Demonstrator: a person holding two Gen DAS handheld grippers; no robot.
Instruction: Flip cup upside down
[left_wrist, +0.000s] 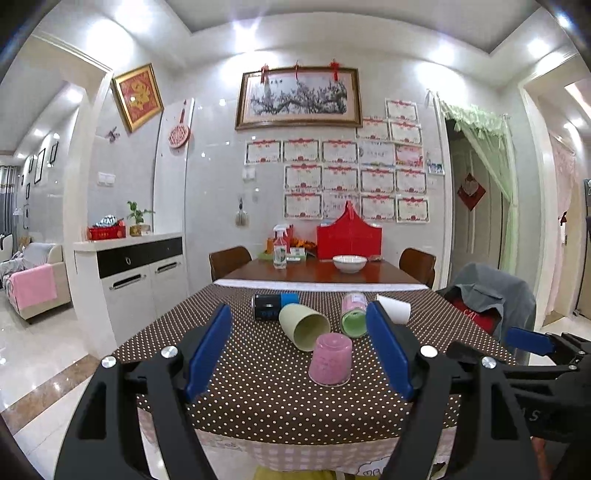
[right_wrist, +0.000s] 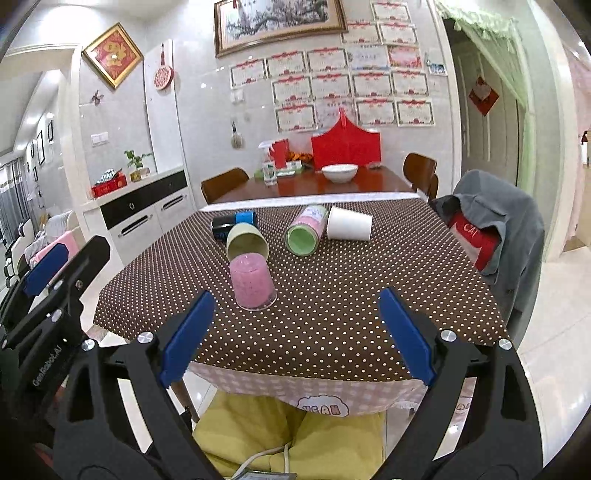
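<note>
A pink cup (left_wrist: 330, 359) stands upside down on the dotted brown tablecloth (left_wrist: 258, 391); it also shows in the right wrist view (right_wrist: 253, 281). Behind it lie a cream cup (left_wrist: 303, 326) (right_wrist: 246, 239), a green-and-pink cup (left_wrist: 354, 314) (right_wrist: 306, 229), a white cup (left_wrist: 394, 308) (right_wrist: 349, 223) and a black-and-blue cup (left_wrist: 273, 305) (right_wrist: 232, 221), all on their sides. My left gripper (left_wrist: 299, 314) is open and empty, held back before the table. My right gripper (right_wrist: 297, 301) is open and empty above the table's near edge.
Beyond the cloth, a wooden table (left_wrist: 317, 271) carries a white bowl (left_wrist: 349, 263), a spray bottle (left_wrist: 279, 247) and a red box (left_wrist: 349, 236). A chair draped in grey clothing (right_wrist: 498, 229) stands right. A white cabinet (left_wrist: 136, 277) stands left.
</note>
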